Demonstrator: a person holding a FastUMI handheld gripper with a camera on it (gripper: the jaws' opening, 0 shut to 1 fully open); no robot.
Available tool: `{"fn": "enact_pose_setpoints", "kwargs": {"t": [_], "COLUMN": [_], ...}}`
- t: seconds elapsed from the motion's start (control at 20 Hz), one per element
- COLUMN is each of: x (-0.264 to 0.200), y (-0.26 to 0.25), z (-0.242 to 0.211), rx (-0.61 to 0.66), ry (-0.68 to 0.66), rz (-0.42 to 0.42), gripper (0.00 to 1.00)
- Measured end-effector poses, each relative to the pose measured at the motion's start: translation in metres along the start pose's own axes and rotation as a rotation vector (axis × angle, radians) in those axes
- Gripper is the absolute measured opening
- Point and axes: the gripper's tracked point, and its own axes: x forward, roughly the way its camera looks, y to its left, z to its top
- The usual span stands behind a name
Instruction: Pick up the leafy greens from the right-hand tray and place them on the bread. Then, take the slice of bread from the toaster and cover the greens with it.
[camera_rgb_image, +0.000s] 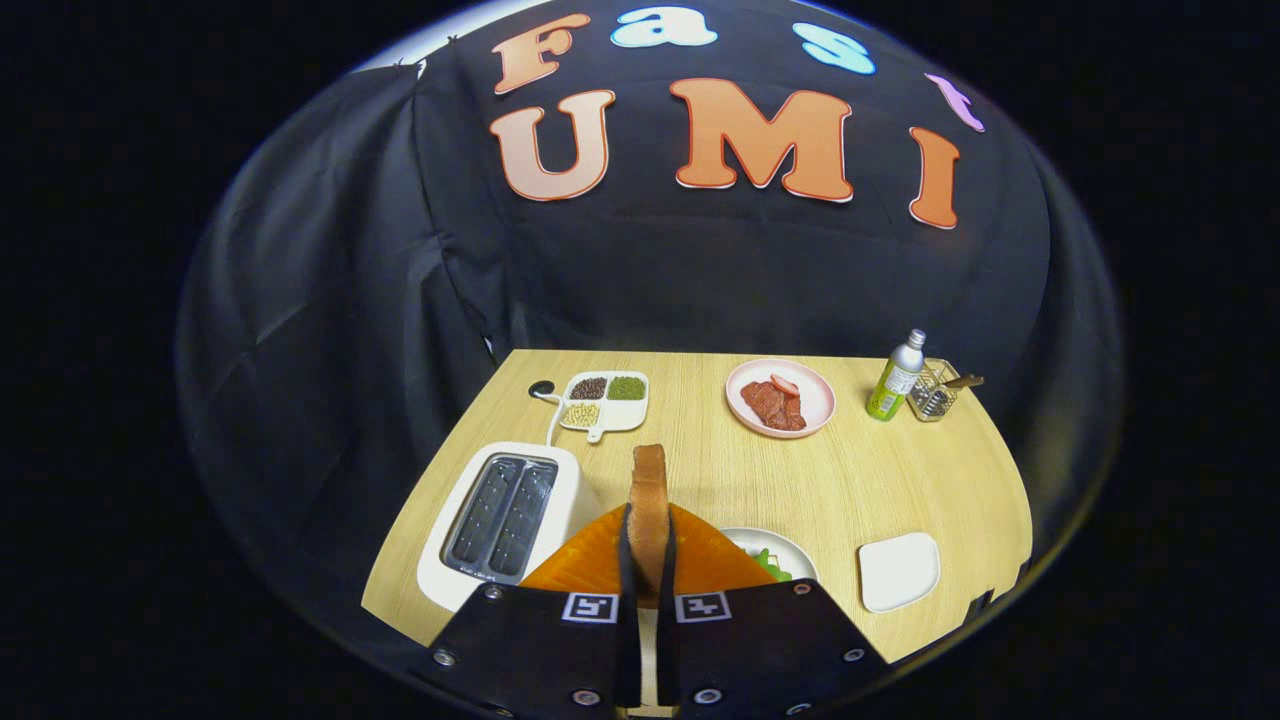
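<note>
My gripper (648, 560) is shut on a slice of bread (649, 500), held upright and edge-on between the two fingers, well above the table. The white toaster (505, 520) stands just left of the fingers, both of its slots empty. Right of the fingers, a white plate (785, 548) peeks out from behind them with a bit of leafy greens (772, 566) on it; whatever lies under the greens is hidden by the fingers. A small white tray (898, 570) lies further right, with nothing on it.
At the back of the wooden table (880, 480) sit a divided dish of beans (605, 400), a pink plate of meat (780, 398), a green bottle (895, 378) and a wire holder (935, 390). The toaster's cord (550, 410) runs backward.
</note>
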Motion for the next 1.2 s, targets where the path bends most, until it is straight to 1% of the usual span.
{"fn": "enact_pose_setpoints", "kwargs": {"t": [0.2, 0.35, 0.75, 0.8, 0.9, 1.0, 1.2], "x": [0.016, 0.029, 0.062, 0.063, 0.066, 0.067, 0.066], "y": [-0.015, -0.020, -0.047, -0.053, -0.062, -0.074, -0.087], "z": [-0.029, -0.054, -0.100, -0.105, -0.101, -0.106, -0.112], "rx": [0.010, 0.025, 0.045, 0.048, 0.057, 0.044, 0.027], "ry": [0.058, 0.119, 0.204, 0.217, 0.192, 0.207, 0.213], "rz": [0.016, 0.050, 0.089, 0.086, 0.086, 0.082, 0.085], "gripper": [0.06, 0.06, 0.06, 0.07, 0.07, 0.06, 0.13]}}
